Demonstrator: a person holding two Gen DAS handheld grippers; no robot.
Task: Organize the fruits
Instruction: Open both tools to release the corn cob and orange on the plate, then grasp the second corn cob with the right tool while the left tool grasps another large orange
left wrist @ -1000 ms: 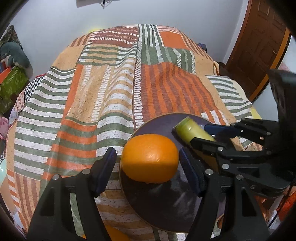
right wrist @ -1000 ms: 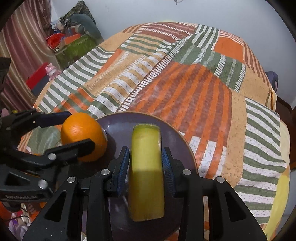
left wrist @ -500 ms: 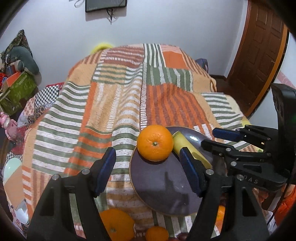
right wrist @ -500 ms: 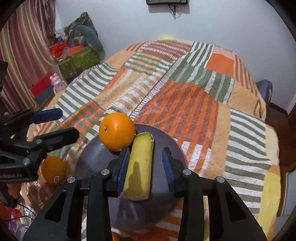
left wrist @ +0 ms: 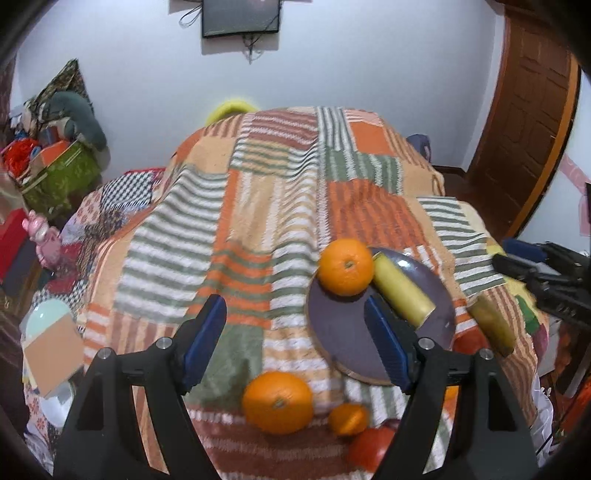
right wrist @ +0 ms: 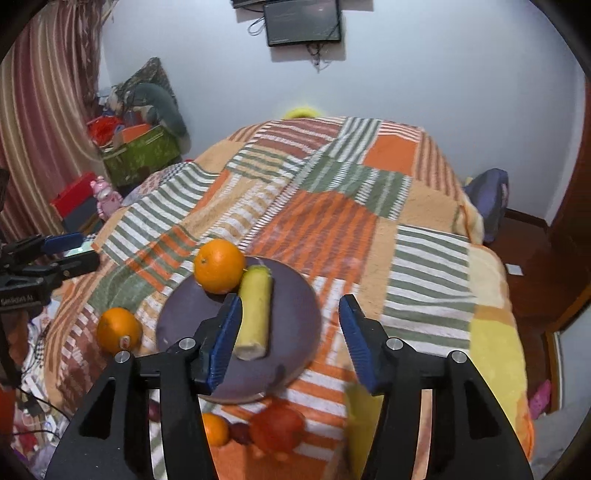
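Note:
A dark purple plate (left wrist: 343,332) (right wrist: 295,306) lies on the striped bedspread. On it sit an orange (left wrist: 346,266) (right wrist: 219,265) and a yellow banana piece (left wrist: 402,294) (right wrist: 254,306), touching each other. My left gripper (left wrist: 295,339) is open and empty, raised above and left of the plate. My right gripper (right wrist: 288,339) is open and empty, raised above the plate's near edge. Off the plate lie a large orange (left wrist: 277,401) (right wrist: 119,330), a small orange (left wrist: 348,419) (right wrist: 215,429), a red apple (left wrist: 373,445) (right wrist: 277,428) and a second banana piece (left wrist: 491,322).
The patchwork bedspread (left wrist: 258,206) covers a bed that drops off at the sides. A green box (right wrist: 142,151) and toys stand on the floor at left. A wooden door (left wrist: 524,110) is at right. A screen (right wrist: 303,22) hangs on the wall.
Both grippers have let go of their fruit and pulled back and up. The orange and the banana piece now rest on the plate. More loose fruit has come into view.

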